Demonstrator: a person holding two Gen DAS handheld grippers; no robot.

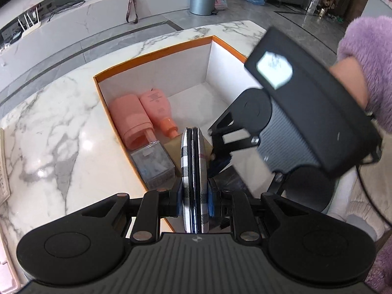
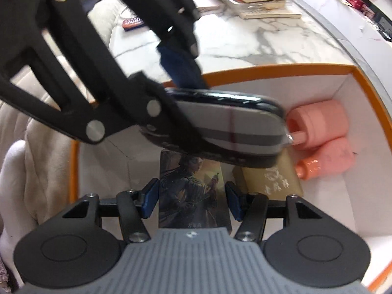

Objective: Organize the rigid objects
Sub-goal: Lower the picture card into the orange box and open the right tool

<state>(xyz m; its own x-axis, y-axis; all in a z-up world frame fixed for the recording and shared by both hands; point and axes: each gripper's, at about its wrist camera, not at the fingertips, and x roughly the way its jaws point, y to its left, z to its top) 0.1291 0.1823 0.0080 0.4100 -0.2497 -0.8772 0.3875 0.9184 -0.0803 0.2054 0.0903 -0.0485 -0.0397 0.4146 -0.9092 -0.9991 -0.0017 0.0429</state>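
I had the left gripper (image 1: 194, 202) clamped on a round plaid compact case (image 1: 194, 171), its blue pads (image 1: 211, 203) pressed against both flat faces, with the case held on edge above the near end of the orange-rimmed box (image 1: 156, 50). The right gripper (image 2: 191, 202) held an illustrated card box (image 2: 191, 191) between its blue pads, each pad against one long side of the card box, and it was inside the same box, close to the floor. In the right wrist view the plaid compact case hung crosswise above the illustrated card box.

The orange-rimmed box stood on a marble table (image 1: 49, 132). On its white floor lay a peach cylindrical container (image 1: 131, 120) and a pink bottle (image 1: 159, 107) side by side, touching. A clear plastic case (image 1: 153, 169) lay at the near left wall. A gold packet (image 2: 272, 178) lay just beside the illustrated card box. A purple fuzzy sleeve (image 1: 367, 49) showed behind the right gripper.
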